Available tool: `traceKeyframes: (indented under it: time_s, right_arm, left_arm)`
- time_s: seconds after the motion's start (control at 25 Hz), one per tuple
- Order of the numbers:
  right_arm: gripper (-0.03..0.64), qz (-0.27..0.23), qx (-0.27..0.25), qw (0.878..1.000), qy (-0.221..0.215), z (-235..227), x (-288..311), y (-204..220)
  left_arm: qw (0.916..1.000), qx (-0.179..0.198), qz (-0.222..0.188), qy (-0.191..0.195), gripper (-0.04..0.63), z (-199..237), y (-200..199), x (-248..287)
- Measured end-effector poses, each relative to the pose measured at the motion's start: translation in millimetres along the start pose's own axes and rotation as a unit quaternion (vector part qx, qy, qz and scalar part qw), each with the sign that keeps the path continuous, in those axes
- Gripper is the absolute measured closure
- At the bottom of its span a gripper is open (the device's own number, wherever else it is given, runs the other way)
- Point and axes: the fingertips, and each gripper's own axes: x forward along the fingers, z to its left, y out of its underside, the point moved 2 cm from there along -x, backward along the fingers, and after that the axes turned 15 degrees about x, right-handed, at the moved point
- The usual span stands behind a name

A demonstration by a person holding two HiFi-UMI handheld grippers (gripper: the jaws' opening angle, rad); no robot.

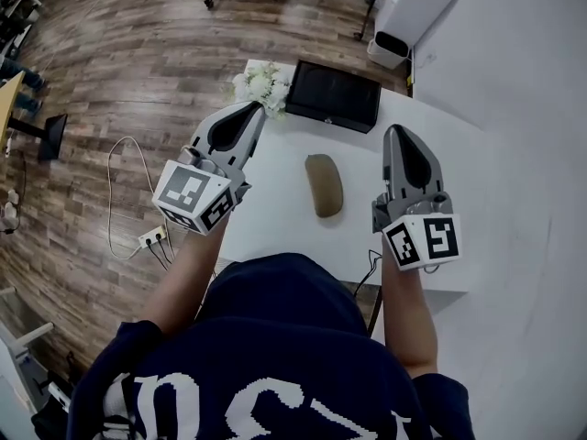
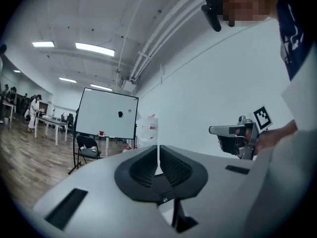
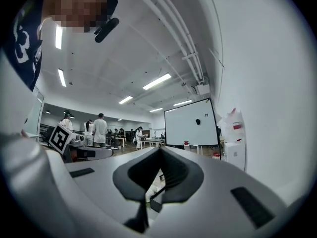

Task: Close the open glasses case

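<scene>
Hovering over the white worktop (image 1: 275,223), both clenched on nothing: left gripper (image 1: 255,108) at 10 o'clock of the shut brown glasses case (image 1: 324,185), right gripper (image 1: 397,132) at 3 o'clock. Contents hidden. Black box (image 1: 334,96) at 12 o'clock, white flowers (image 1: 261,85) at 11.

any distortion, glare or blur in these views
Head view: evenly lit and sharp, edges bowed by the wide lens; the glasses case throws only a faint shadow on the white table. Left gripper view: heavy fisheye, dark corners, ceiling lights glaring. Right gripper view: same fisheye and dark corners.
</scene>
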Motion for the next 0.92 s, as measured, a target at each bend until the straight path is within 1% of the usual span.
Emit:
traceKeyframes:
  time_s: [0.12, 0.24, 0.48, 0.92]
  right_arm:
    - [0.592, -0.01, -0.007, 1.0, -0.001, 7.2, -0.7, -10.8]
    - [0.592, -0.018, -0.012, 1.0, 0.005, 12.0, -3.1, -17.0]
    - [0.592, -0.032, -0.013, 0.999, 0.017, 19.1, -9.9, -27.8]
    - [0.592, -0.041, -0.012, 0.999, 0.015, 24.5, -18.2, -29.9]
  left_arm:
    - [0.9998, 0.014, -0.01, -0.008, 0.571, 3.5, -11.6, -3.9]
    - [0.9996, 0.014, -0.015, -0.017, 0.571, 5.6, -16.9, -9.6]
    - [0.9978, 0.016, -0.036, -0.053, 0.569, 18.0, -29.9, -24.2]
    - [0.9972, 0.025, -0.045, -0.053, 0.57, 12.1, -33.8, -29.6]
